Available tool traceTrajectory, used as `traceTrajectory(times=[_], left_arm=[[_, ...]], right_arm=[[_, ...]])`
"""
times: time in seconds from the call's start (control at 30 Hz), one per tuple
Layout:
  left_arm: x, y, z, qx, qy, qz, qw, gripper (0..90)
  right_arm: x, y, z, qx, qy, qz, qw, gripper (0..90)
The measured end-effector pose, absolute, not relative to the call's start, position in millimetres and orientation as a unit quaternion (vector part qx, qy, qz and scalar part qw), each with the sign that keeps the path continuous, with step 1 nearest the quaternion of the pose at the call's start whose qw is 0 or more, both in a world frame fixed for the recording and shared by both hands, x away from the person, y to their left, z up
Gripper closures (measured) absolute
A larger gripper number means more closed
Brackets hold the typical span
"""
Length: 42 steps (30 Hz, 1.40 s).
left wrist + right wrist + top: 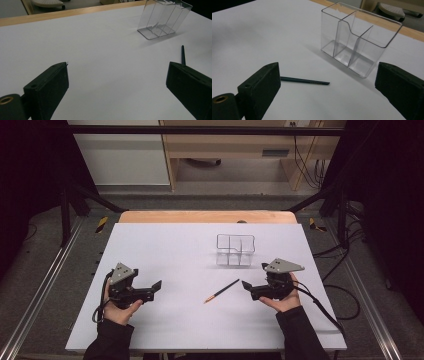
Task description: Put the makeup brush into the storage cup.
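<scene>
A clear plastic organizer (235, 251) with three compartments stands upright right of the middle of the white table top (165, 250). A dark pencil (221, 290) with an orange end lies flat in front of it. My left gripper (154, 289) rests low at the left, open and empty, pointing right. My right gripper (247, 286) is just right of the pencil, open and empty, pointing left. In the left gripper view the wide-apart gripper (117, 75) faces the organizer (162, 21), with the pencil (183, 55) by the right jaw. From the right gripper (328, 68), the pencil (304, 80) lies between the jaws, ahead of the organizer (359, 40).
A wooden strip (207, 216) borders the table's far edge. Black frame bars (200, 130) run overhead, and cables (340, 250) lie on the floor to the right. A wooden cabinet (230, 150) stands beyond the table.
</scene>
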<state>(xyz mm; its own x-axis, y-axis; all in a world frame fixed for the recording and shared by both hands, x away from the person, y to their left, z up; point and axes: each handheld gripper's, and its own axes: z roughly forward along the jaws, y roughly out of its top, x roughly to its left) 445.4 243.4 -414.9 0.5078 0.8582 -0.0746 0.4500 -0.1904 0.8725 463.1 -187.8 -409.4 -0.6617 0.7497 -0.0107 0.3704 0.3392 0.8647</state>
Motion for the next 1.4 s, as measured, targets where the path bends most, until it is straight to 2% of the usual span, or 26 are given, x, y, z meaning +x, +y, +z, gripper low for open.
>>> traceTrajectory(times=[0.67, 1.4], left_arm=[[443, 242, -415, 0.739, 0.441, 0.224, 0.458, 3.7], [444, 243, -416, 0.741, 0.44, 0.226, 0.454, 4.2]], right_arm=[[482, -137, -432, 0.33, 0.828, 0.42, 0.169, 7.9], [501, -103, -465, 0.304, 0.874, 0.358, 0.127, 10.6]])
